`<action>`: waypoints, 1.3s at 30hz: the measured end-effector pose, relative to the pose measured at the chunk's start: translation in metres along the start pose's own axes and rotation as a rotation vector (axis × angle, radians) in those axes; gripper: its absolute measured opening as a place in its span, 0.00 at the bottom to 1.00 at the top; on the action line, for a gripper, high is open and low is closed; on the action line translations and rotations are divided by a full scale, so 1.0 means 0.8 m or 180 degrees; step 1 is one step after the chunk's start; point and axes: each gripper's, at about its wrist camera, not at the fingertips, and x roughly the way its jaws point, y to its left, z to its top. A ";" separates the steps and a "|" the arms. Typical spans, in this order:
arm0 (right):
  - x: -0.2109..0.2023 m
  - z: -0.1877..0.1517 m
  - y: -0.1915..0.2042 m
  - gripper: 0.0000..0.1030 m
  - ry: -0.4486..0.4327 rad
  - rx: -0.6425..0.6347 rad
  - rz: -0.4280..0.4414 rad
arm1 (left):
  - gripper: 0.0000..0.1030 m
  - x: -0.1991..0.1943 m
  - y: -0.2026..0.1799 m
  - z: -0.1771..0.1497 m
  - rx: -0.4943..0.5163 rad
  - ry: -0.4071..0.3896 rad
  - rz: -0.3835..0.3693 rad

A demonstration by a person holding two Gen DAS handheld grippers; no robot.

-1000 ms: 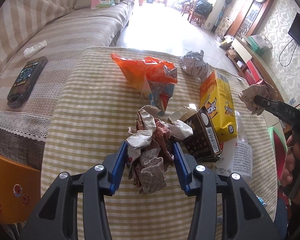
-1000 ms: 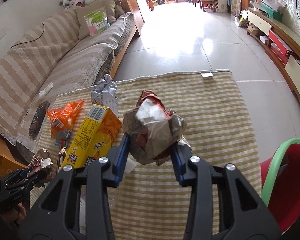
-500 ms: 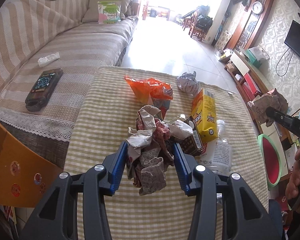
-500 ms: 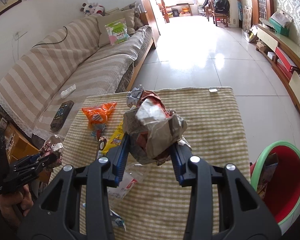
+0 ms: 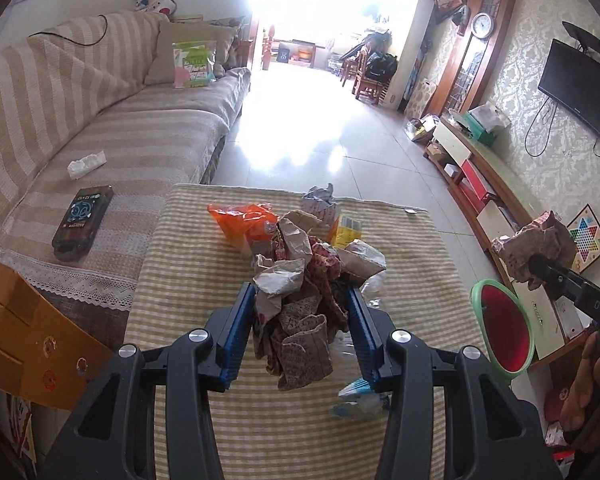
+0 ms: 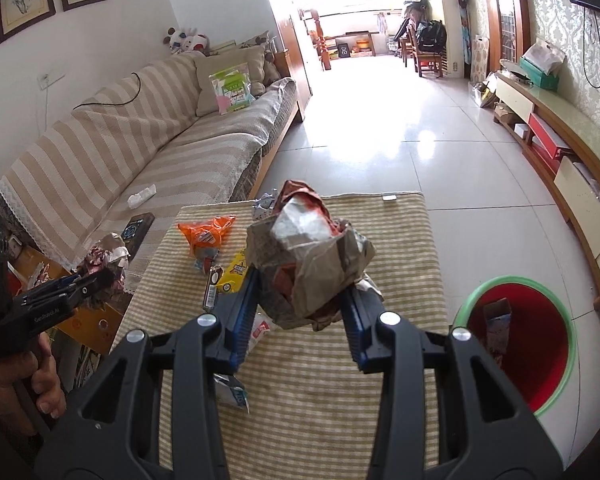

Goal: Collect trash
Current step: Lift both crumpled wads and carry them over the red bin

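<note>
My left gripper (image 5: 302, 300) is shut on a crumpled wad of brown and white paper (image 5: 300, 300), held up above the striped table (image 5: 204, 248). A crumpled brown paper bag (image 6: 306, 256) is clamped in my right gripper (image 6: 300, 284), also raised over the table. In the left wrist view the right gripper and its paper bag (image 5: 536, 244) hang at the right, above the red bin with a green rim (image 5: 502, 326). The same bin (image 6: 520, 344) stands on the floor right of the table. An orange snack bag (image 6: 206, 234), a yellow carton (image 6: 234, 272) and a brown carton (image 6: 212, 290) lie on the table.
A striped sofa (image 5: 100, 132) runs along the left, with a dark remote-like device (image 5: 82, 222) and a tissue (image 5: 86, 164) on it. An orange cardboard box (image 5: 24, 332) stands at the table's left. A low TV cabinet (image 5: 484, 176) lines the right wall. Small wrappers (image 6: 230, 390) lie near the table's front edge.
Both grippers have risen and drawn back from the table with their paper trash still clamped. The table's litter now looks smaller and lower, and the red bin has come into view.
</note>
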 end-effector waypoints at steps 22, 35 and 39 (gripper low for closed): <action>-0.093 -0.041 -0.191 0.37 -0.0231 0.0739 -0.0497 | 0.42 0.037 -0.214 0.018 0.0658 0.0157 -0.0594; -0.113 -0.073 -0.295 0.37 -0.0215 0.1065 -0.0723 | 0.42 0.085 -0.354 0.008 0.1018 0.0397 -0.1000; -0.113 -0.081 -0.314 0.37 -0.0197 0.1143 -0.0753 | 0.42 0.102 -0.390 0.003 0.1061 0.0509 -0.1148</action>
